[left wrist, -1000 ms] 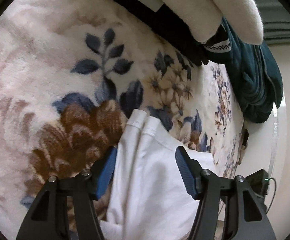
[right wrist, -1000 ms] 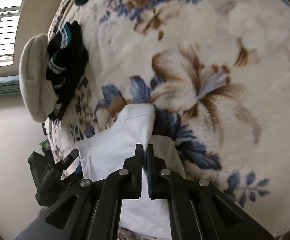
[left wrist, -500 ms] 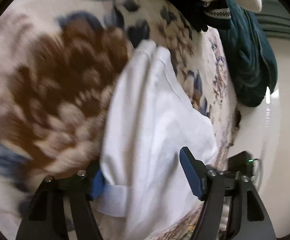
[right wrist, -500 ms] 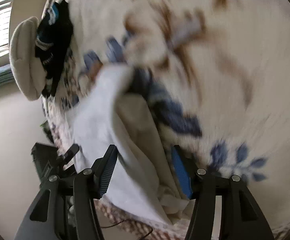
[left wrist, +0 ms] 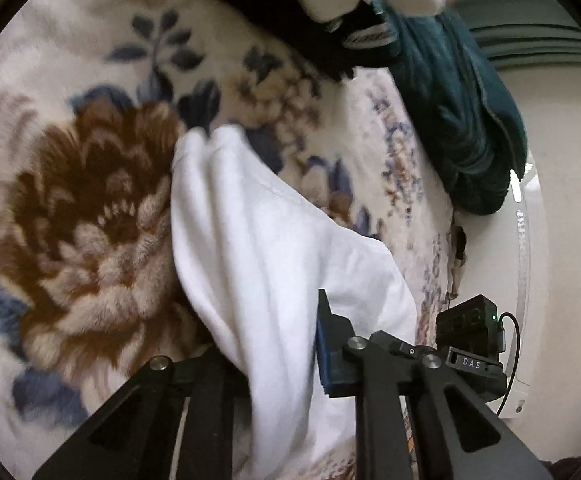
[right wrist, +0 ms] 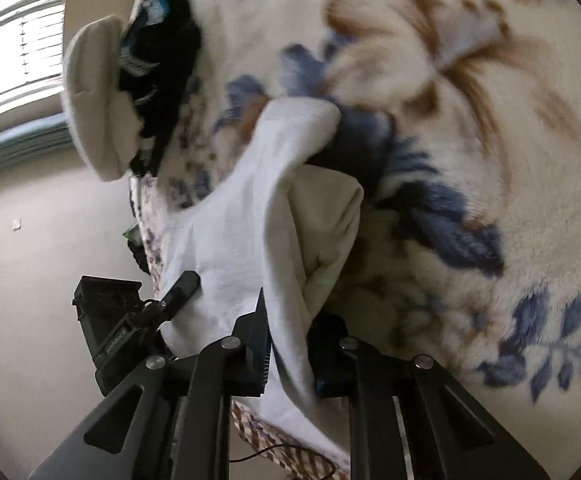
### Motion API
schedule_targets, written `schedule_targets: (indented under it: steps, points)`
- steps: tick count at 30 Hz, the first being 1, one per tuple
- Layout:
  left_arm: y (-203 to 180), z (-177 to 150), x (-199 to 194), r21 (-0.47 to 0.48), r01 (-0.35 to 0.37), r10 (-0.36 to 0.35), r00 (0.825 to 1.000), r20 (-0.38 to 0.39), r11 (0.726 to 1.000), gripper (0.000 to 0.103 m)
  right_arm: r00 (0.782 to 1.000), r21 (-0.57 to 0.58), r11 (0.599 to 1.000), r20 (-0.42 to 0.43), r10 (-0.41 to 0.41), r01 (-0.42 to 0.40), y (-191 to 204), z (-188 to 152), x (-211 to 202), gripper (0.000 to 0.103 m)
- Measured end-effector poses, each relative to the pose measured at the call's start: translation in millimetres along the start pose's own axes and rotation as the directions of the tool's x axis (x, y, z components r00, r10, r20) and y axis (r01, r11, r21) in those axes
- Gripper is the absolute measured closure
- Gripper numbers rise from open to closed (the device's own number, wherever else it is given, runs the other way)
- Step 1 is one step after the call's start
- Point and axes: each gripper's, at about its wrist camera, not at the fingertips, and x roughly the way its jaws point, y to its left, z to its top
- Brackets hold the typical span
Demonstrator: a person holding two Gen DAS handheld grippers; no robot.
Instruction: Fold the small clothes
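Your left tongs (left wrist: pixel 280 360) had just been closing, and they pinched the near edge of the white garment (left wrist: pixel 266 248). Your right tongs (right wrist: pixel 290 344) had just been closing too, and they pinched another bit of that same near edge. The white garment lay stretched away from both tongs over the flowery blanket (left wrist: pixel 90 208), with its far tip resting on the blanket. It looked soft, thin and light, so it would sag and bunch up and would not hold its shape. The hems and corners looked like the best places for you to hold. A loose flap (right wrist: pixel 326 216) had curled under, just ahead of your right tongs.
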Motion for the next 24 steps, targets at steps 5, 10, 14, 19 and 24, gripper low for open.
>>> schedule_targets:
  steps: [5, 10, 14, 19, 24]
  points:
    - [-31.3, 5.7, -44.2, 0.028, 0.002, -0.004, 0.998, 0.065, 1.0, 0.088, 0.999, -0.063, 0.998, 0.034, 0.017, -0.015, 53.6, -5.5, -29.2, 0.087]
    - [-65.4, 34.0, -106.1, 0.08, 0.043, -0.055, 0.987, 0.152, 0.996, 0.088, 0.996, -0.142, 0.99, 0.085, 0.027, -0.015, 132.1, -1.8, -60.5, 0.087]
    - [-90.7, 83.8, -148.0, 0.143, 0.058, -0.086, 0.976, 0.2, 0.988, 0.088, 0.988, -0.211, 0.977, 0.141, 0.059, -0.028, 213.8, 20.8, -70.7, 0.087]
    - [-114.4, 184.5, -177.0, 0.235, 0.056, -0.111, 0.968, 0.224, 0.97, 0.088, 0.971, -0.227, 0.973, 0.22, 0.093, -0.042, 300.6, 91.2, -47.7, 0.087]
    - [-109.1, 295.4, -166.9, 0.287, 0.002, -0.07, 0.972, 0.226, 0.958, 0.088, 0.961, -0.202, 0.979, 0.262, 0.09, -0.037, 353.9, 170.0, 2.6, 0.087]
